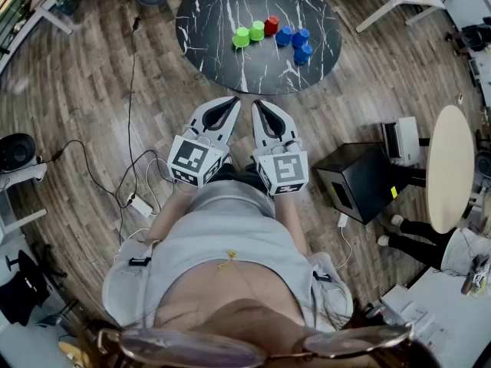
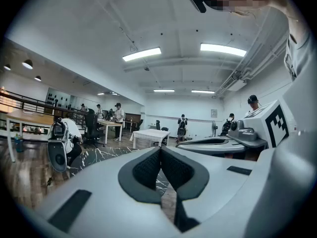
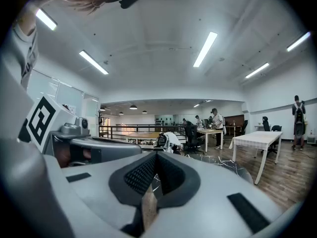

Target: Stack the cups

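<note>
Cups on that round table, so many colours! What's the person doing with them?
A person stands a little back from the black table, holding a tool in each hand. The left gripper and right gripper are both shut and empty, side by side, short of the table. Two green cups, one red cup and three blue cups sit there in a loose row, none stacked yet.

Cool, even light falls from long ceiling strips (image 2: 141,54), bright with little flare. In the head view the wood floor (image 1: 77,90) is evenly lit, with only soft, faint shadows. All three views bend strongly and darken toward the corners; the nearest surfaces in both gripper views look slightly soft
</note>
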The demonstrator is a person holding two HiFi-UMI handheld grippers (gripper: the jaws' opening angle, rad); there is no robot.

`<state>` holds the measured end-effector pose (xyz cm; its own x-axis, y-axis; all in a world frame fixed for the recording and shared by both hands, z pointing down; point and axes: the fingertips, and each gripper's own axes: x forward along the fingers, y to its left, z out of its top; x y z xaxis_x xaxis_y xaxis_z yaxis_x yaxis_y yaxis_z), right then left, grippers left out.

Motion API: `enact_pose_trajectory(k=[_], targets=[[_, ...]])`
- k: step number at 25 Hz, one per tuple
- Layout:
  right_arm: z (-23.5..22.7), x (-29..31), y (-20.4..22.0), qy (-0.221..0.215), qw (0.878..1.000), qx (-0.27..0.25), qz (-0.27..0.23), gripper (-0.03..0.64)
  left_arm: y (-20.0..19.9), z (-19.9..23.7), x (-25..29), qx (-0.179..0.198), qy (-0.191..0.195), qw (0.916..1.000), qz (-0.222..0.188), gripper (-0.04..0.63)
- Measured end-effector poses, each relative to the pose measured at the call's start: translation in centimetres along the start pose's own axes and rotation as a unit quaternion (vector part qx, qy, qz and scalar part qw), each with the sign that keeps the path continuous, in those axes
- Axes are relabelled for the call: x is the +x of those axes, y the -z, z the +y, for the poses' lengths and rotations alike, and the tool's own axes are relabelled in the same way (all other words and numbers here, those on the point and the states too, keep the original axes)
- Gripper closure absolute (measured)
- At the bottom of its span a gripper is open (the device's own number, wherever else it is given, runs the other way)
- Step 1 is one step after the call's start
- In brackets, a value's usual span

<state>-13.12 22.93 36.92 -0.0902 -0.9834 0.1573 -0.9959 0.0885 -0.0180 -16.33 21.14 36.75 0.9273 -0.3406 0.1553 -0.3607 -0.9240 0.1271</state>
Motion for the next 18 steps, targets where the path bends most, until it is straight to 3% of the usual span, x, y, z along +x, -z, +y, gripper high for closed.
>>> enact_pose_trajectory(k=[6, 11, 14, 18], targets=[[0.03, 0.33, 0.22, -0.006, 1.0, 0.008, -0.011, 0.595, 0.03, 0.34, 0.03, 0.009, 0.003, 0.9999, -0.013, 0.566], [0.13, 0.43, 0.4, -0.014, 1.0, 0.011, -0.014, 0.545, -0.1, 0.39, -0.08, 0.011, 0.008, 0.9996, -0.023, 0.563], [-0.05, 0.51, 0.47, -0.013, 1.0, 0.008, -0.012, 0.532, 0.05, 0.63, -0.07, 0.007, 0.01, 0.9998, -0.018, 0.496], [-0.52, 0.44, 0.57, -0.007, 1.0, 0.011, -0.011, 0.532, -0.14, 0.96, -0.11, 0.005, 0.008, 0.9996, -0.026, 0.475]])
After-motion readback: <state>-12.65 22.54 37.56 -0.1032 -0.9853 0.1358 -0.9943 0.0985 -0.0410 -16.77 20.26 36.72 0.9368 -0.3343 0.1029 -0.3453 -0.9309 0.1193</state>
